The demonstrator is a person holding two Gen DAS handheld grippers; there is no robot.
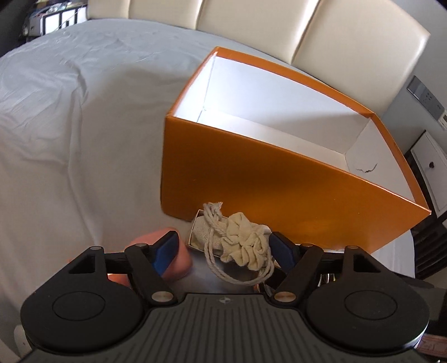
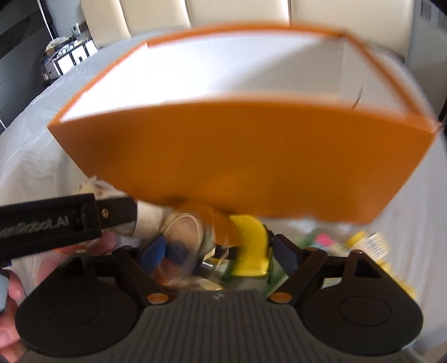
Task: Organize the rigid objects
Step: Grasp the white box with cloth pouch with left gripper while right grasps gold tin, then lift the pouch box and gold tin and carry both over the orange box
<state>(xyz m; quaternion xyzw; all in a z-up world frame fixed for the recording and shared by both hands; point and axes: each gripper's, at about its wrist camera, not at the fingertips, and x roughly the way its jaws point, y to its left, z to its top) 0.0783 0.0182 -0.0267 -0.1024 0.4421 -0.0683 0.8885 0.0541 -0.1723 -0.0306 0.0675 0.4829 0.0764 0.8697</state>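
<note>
An open orange box (image 1: 279,181) with a white inside stands on the white-sheeted bed; it also fills the right wrist view (image 2: 240,156). My left gripper (image 1: 226,248) is open, its blue pads either side of a cream drawstring pouch (image 1: 243,240) lying in a small open carton just before the box. My right gripper (image 2: 220,251) is open above blurred clutter: a yellow curved piece (image 2: 251,243) and a clear round container (image 2: 181,231). The left gripper's black body (image 2: 50,226) crosses the right wrist view at left.
The white sheet (image 1: 69,125) spreads to the left. A cream padded headboard (image 1: 251,25) stands behind the box. Small bottles and colourful items (image 2: 368,243) lie right of my right gripper. A white nightstand (image 1: 430,167) is at far right.
</note>
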